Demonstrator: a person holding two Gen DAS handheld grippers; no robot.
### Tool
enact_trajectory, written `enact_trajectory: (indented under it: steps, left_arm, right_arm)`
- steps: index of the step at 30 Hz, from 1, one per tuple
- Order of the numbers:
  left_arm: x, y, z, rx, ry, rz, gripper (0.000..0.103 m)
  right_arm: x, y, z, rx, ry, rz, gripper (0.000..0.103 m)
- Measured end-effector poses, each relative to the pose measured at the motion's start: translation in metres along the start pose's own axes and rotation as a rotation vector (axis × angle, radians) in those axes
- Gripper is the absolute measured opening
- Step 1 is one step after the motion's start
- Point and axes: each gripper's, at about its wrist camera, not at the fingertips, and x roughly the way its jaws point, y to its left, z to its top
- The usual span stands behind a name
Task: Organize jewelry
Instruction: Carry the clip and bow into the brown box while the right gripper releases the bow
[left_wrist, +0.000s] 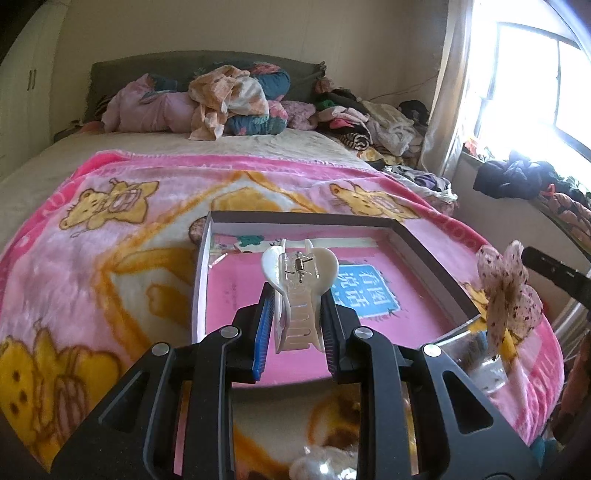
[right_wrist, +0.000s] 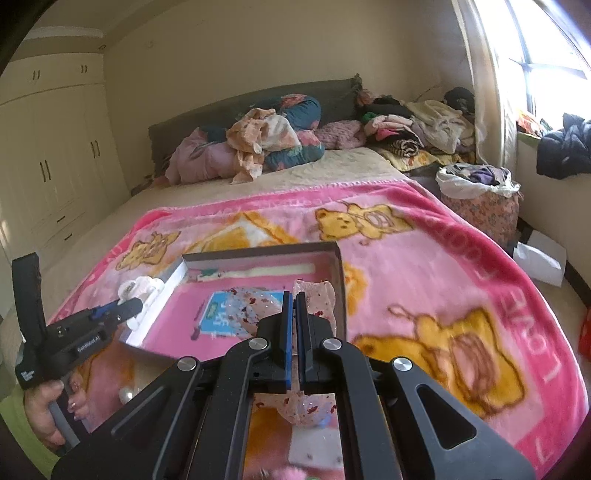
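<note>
My left gripper (left_wrist: 298, 295) is shut on a white claw hair clip (left_wrist: 300, 280) and holds it above the near part of an open shallow box (left_wrist: 201, 280) with a pink floor. In the right wrist view the left gripper (right_wrist: 129, 306) holds the clip (right_wrist: 142, 290) at the box's left wall (right_wrist: 170, 284). My right gripper (right_wrist: 294, 299) is shut on a pink speckled fabric bow (right_wrist: 317, 295) over the box's near right corner. The bow also shows in the left wrist view (left_wrist: 508, 291).
The box lies on a pink bear-print blanket (left_wrist: 110, 258) on a bed. Piled clothes and bedding (left_wrist: 229, 99) sit at the headboard. A clear container (left_wrist: 476, 354) stands near the box. A laundry basket (right_wrist: 480, 199) stands beside the bed, wardrobes (right_wrist: 55, 158) to the left.
</note>
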Motion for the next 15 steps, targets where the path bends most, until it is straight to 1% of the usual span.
enact_trajectory:
  steps: [5, 8, 15]
  left_arm:
    - [0.016, 0.006, 0.002, -0.009, 0.021, 0.012, 0.017]
    - [0.025, 0.009, 0.000, -0.013, 0.035, 0.015, 0.017]
    - [0.038, 0.011, -0.006, -0.016, 0.071, 0.018, 0.017]
  right_arm:
    - [0.020, 0.008, 0.011, -0.018, 0.000, 0.010, 0.002]
    - [0.034, 0.011, 0.013, -0.022, 0.015, 0.015, 0.002]
    - [0.070, 0.012, 0.007, -0.042, 0.080, -0.007, 0.002]
